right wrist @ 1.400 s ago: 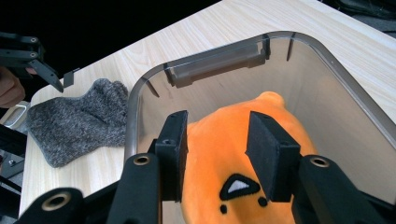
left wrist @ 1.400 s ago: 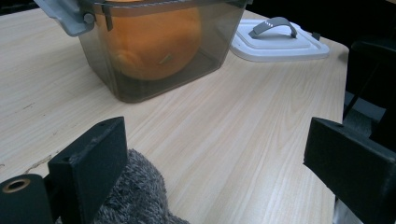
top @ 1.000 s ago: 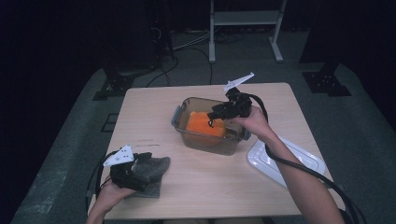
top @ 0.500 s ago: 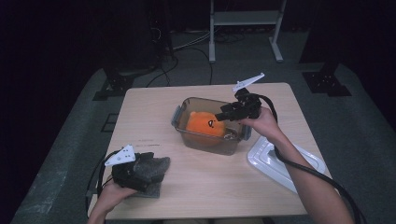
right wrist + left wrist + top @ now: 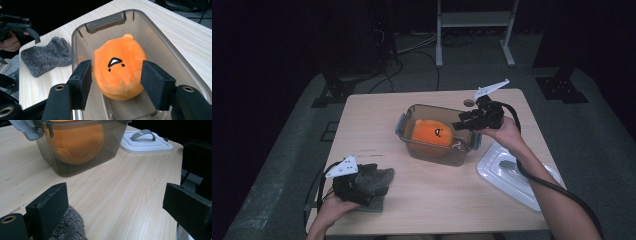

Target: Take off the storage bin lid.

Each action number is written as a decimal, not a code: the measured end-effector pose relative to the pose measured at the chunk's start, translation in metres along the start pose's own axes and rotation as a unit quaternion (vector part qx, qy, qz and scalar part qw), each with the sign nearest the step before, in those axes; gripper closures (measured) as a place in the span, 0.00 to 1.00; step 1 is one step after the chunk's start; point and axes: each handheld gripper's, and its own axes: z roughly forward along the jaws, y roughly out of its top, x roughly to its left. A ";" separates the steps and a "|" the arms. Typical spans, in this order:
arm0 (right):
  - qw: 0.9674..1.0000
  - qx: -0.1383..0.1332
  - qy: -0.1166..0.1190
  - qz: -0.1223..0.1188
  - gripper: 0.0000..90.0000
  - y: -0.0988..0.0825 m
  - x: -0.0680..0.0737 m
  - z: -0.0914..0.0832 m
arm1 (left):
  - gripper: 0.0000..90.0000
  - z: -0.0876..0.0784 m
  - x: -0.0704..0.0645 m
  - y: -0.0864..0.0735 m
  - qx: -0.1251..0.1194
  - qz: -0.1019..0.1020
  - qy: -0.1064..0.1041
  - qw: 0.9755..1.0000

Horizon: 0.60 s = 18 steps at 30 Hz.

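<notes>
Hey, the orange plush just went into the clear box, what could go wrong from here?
The right hand-held gripper, its jaws just opened and apart from the orange plush, sits above the box rim; backing out carelessly might catch the rim and shove the box. The plush fills much of the box, so the lid lying beside it may not seat flat. The grey cloth under the left hand-held gripper could drag if that hand moves.

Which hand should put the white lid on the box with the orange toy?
Probably the right. The right gripper hovers open over the box, and the lid lies beside that arm. The left gripper rests far off on the grey cloth.
</notes>
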 end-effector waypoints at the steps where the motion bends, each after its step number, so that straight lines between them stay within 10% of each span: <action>1: 1.000 0.000 -0.002 0.000 0.44 -0.001 0.000 -0.002 | 0.06 0.000 0.000 0.000 0.000 0.001 0.001 1.000; 18: 1.000 -0.009 -0.013 0.009 0.40 -0.017 0.000 -0.021 | 0.05 0.002 0.000 0.000 -0.001 -0.003 -0.002 1.000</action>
